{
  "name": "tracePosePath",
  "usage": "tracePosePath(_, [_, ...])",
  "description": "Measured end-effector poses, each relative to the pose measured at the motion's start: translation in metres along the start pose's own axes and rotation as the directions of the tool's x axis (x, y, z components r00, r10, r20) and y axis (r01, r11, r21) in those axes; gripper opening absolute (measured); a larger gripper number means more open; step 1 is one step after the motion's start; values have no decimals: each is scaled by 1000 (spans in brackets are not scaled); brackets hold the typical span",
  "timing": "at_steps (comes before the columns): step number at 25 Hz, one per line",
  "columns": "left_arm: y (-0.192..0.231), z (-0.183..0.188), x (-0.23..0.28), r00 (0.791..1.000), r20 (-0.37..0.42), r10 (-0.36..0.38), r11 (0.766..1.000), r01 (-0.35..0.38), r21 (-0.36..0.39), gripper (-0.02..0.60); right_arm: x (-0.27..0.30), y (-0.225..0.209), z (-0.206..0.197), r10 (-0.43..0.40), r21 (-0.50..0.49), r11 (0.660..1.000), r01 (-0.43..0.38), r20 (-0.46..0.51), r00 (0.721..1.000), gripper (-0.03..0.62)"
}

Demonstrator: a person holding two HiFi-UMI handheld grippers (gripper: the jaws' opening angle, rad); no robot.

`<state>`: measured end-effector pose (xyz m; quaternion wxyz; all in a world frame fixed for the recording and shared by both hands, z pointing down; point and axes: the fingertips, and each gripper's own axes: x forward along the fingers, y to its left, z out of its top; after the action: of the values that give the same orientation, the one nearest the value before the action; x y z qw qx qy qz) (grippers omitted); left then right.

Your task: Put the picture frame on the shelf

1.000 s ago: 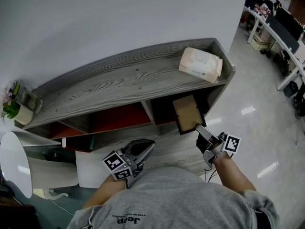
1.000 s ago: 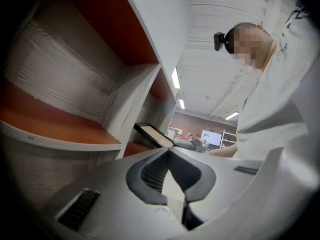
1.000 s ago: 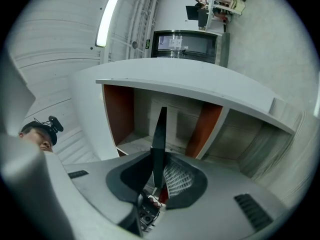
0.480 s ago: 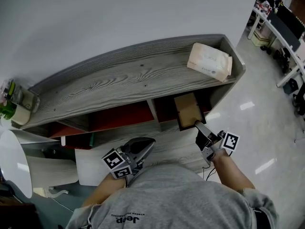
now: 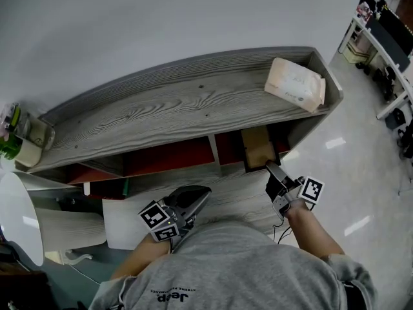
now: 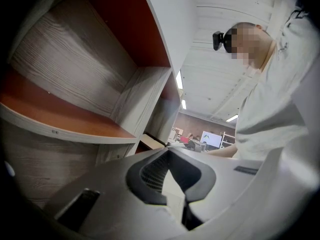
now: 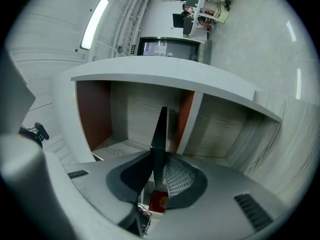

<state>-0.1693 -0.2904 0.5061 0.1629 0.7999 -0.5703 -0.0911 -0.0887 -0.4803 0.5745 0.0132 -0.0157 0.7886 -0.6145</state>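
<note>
The right claw (image 5: 272, 170) is clamped on the near edge of the frame (image 5: 257, 148), which sticks out at 12 o'clock from it into the right-hand bay of the shelf (image 5: 161, 108), under the top board and just right of the divider (image 5: 215, 152). The right gripper view shows the frame (image 7: 159, 134) edge-on and upright between the pads, with the bay's brown wall at 9 o'clock and a partition (image 7: 189, 119) close by at 2 o'clock. Whether its far edge rests on the bay floor I cannot tell. The left claw (image 5: 202, 194), at 9 o'clock of the right one, is closed on nothing and idle. A wipes pack (image 5: 295, 84) lies on top, at 1 o'clock of the frame, out of the way. The risks as I judge them: the grip is on one thin edge, so a nudge against the partition or the top board could swing the frame in the pads; and letting go before it stands firmly would let it tip flat or slide out over the front lip.
</note>
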Motion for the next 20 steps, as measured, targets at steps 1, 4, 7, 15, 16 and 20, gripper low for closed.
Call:
tracePosePath(1, [0, 0, 0, 1000, 1, 0, 1000, 0, -1, 14, 1, -3, 1, -12, 5, 1000, 12, 4, 1000, 81])
tracePosePath(4, [2, 0, -1, 1000, 2, -1, 1000, 1, -5, 14, 2, -9, 2, -42, 18, 999, 42, 13, 999, 81])
tracePosePath(7, [3, -2, -1, 1000, 2, 0, 1000, 0, -10, 14, 5, -13, 2, -61, 50, 997, 60, 22, 998, 83])
tracePosePath(15, [4, -3, 0, 1000, 3, -3, 1000, 3, -16, 14, 15, -23, 4, -125, 107, 987, 122, 24, 992, 94])
tracePosePath(16, [5, -3, 0, 1000, 4, -2, 1000, 2, -17, 14, 16, -25, 4, -133, 115, 985, 129, 24, 991, 97])
tracePosePath(20, [6, -3, -1, 1000, 5, 1, 1000, -1, -20, 14, 17, -26, 4, -140, 117, 984, 136, 24, 990, 99])
